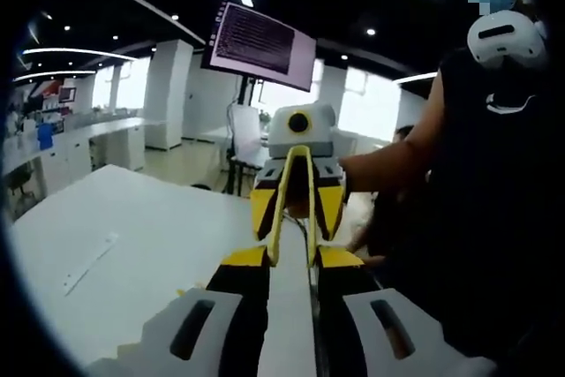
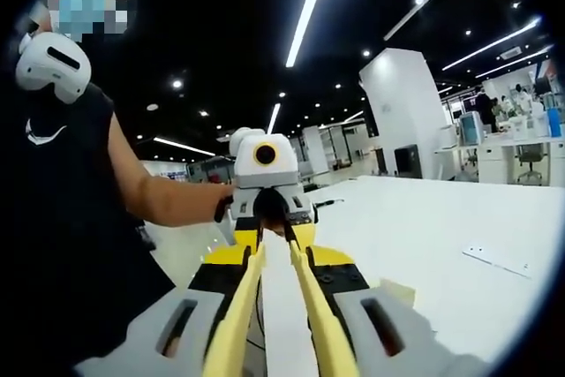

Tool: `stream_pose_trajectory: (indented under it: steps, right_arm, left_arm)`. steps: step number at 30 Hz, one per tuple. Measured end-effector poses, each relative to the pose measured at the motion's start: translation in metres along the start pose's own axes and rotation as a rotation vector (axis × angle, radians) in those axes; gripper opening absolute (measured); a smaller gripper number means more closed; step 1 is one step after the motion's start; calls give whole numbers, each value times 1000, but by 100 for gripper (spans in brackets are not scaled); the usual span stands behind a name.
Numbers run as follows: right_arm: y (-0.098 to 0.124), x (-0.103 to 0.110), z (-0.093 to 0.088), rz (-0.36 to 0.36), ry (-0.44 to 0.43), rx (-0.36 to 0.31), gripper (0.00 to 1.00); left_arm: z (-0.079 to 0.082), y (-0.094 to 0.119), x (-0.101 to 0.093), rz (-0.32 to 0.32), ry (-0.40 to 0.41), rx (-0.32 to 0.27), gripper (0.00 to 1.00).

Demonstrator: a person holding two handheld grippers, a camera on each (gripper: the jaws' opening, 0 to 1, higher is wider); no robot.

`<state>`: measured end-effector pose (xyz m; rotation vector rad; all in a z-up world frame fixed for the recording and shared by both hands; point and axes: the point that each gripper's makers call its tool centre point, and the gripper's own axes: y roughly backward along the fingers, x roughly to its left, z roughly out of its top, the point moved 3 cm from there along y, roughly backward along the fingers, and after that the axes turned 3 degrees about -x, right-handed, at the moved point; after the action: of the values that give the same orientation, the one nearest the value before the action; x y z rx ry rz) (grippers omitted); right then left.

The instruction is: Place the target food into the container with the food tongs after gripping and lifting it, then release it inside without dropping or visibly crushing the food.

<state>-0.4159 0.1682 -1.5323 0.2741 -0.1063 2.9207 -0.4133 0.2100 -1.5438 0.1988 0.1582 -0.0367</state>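
Claw states: left claw and right claw face each other over the white tabletop, each pinched on the yellow food tongs spanning between them; in the left gripper view the tong arms come to a closed tip at the right claw, in the right gripper view the two yellow arms run forward nearly parallel with a narrow gap. Target food and container: cannot tell where; person in black top holds both; monitor behind.
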Motion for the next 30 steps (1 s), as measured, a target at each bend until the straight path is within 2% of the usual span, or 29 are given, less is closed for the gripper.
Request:
stream_pose_trajectory:
  steps: [7, 12, 16, 23, 30]
  right_arm:
    - [-1, 3, 3, 10, 21, -19, 26]
    - [0, 4, 2, 14, 29, -19, 24]
    - [2, 4, -2, 16, 23, 9, 24]
    - [2, 2, 0, 3, 31, -1, 22]
    - [1, 3, 2, 6, 22, -5, 24]
  left_arm:
    - [-1, 2, -2, -3, 15, -12, 22]
    - [-1, 2, -3, 0, 16, -16, 18]
    - [0, 2, -3, -1, 18, -12, 19]
    - [2, 1, -1, 6, 12, -19, 17]
    - [0, 3, -6, 17, 5, -23, 27]
